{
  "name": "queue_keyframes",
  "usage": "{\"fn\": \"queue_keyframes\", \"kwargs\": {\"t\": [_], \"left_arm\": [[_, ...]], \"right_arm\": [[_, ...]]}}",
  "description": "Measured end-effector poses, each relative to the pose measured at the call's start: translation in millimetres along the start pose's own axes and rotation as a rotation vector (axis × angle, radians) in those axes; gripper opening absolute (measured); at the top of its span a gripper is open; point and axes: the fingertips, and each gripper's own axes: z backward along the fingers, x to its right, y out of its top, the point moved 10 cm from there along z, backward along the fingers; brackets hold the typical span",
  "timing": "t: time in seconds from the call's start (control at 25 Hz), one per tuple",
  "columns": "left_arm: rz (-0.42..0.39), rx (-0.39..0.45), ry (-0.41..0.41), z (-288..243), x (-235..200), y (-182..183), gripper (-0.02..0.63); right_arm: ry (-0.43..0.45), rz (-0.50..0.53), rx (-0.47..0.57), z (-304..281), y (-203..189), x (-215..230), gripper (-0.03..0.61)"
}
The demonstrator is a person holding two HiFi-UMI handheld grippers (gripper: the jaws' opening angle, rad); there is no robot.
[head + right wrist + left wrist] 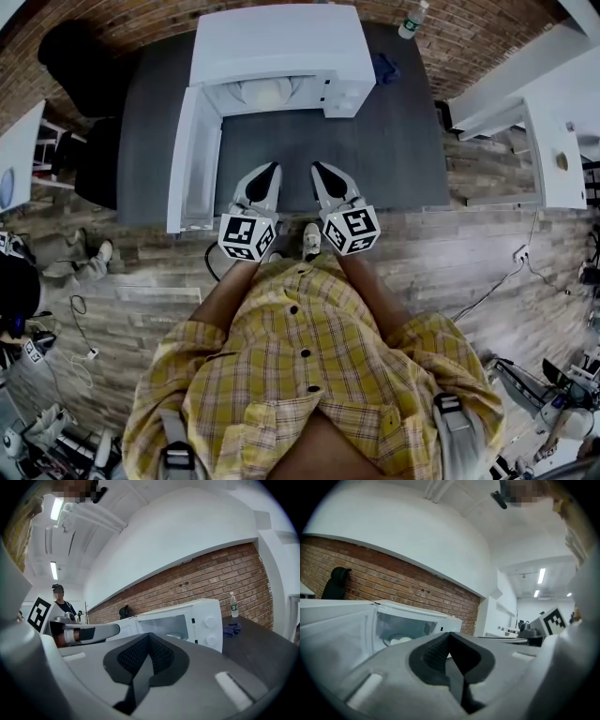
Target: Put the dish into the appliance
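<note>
The white microwave [281,56] stands at the back of a dark grey table [394,150], its door [192,159] swung open to the left. A pale dish [267,94] lies inside the cavity; it also shows as a white dish [399,640] in the left gripper view and as a dish [176,636] behind the opening in the right gripper view. My left gripper [270,172] and right gripper [319,170] hover side by side over the table's front part, short of the microwave. Both are shut with nothing between the jaws, as in the left gripper [450,638] and right gripper [149,640] views.
A water bottle [411,21] and a blue cloth [384,67] sit at the table's back right. A white cabinet [548,141] stands to the right. Cables and equipment lie on the wooden floor. A person [60,603] stands far off to the left.
</note>
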Motion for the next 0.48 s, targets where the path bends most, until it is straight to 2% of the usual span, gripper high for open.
{"fn": "queue_keyframes", "kwargs": {"t": [0.24, 0.48], "left_arm": [[-0.066, 0.015, -0.002, 3.7, 4.7, 3.9, 0.000], [-0.044, 0.015, 0.022, 4.7, 0.7, 3.5, 0.000]], "right_arm": [[0.006, 0.015, -0.011, -0.1, -2.0, -0.6, 0.000], [0.009, 0.032, -0.016, 1.0, 1.4, -0.8, 0.000]]}}
